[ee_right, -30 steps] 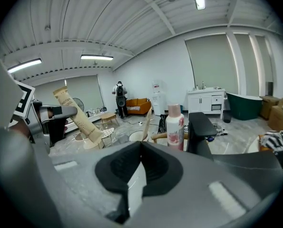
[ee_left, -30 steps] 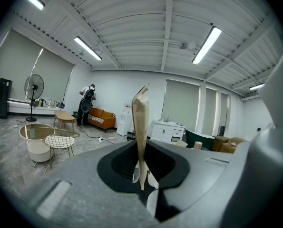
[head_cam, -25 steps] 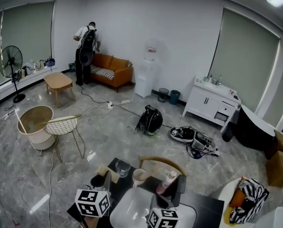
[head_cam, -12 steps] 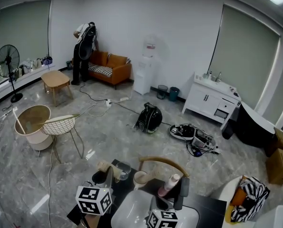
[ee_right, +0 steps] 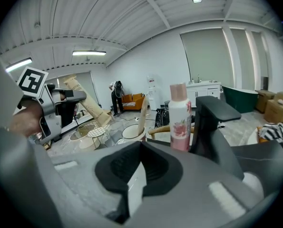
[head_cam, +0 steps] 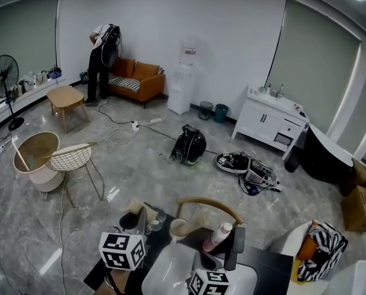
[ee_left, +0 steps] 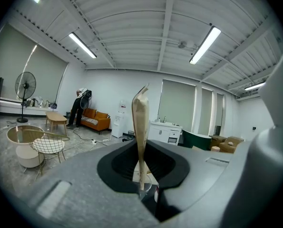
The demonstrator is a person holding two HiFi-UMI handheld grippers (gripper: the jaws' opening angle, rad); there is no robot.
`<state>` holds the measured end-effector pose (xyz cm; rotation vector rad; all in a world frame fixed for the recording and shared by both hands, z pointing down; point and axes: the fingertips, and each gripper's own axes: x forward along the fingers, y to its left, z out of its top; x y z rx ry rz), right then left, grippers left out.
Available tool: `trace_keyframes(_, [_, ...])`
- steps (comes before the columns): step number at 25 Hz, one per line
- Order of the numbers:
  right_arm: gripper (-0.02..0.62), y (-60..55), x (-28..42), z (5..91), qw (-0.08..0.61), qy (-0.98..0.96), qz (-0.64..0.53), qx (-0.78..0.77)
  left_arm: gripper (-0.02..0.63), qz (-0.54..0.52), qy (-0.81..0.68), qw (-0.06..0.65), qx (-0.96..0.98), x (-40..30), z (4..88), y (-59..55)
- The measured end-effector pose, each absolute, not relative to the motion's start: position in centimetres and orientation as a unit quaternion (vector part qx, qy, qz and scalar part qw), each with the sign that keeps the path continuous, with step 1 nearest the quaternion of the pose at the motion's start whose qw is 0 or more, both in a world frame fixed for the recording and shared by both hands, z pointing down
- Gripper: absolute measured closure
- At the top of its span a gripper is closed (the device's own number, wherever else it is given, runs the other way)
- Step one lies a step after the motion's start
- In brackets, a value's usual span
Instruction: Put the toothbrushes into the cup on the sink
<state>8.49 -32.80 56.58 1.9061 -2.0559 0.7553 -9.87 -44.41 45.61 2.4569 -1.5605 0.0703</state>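
Sink [head_cam: 168, 267] cut off at bottom edge; distant person [head_cam: 101, 60] too small for detail.

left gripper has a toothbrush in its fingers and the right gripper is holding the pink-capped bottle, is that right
Not quite. The right gripper holds nothing: the right gripper view shows its fingers shut together and empty, with the pink-capped bottle standing free beside the black faucet. The left gripper does have a toothbrush in its fingers.
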Motion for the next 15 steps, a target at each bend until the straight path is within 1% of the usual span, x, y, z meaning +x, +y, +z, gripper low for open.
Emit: trace_keyframes(15, [0.592, -33.9, 9.4, 58.5, 0.122, -0.690, 0.274, 0.659, 0.566, 0.053, -0.524, 0.131, 0.840, -7.9, 48.8, -47.7])
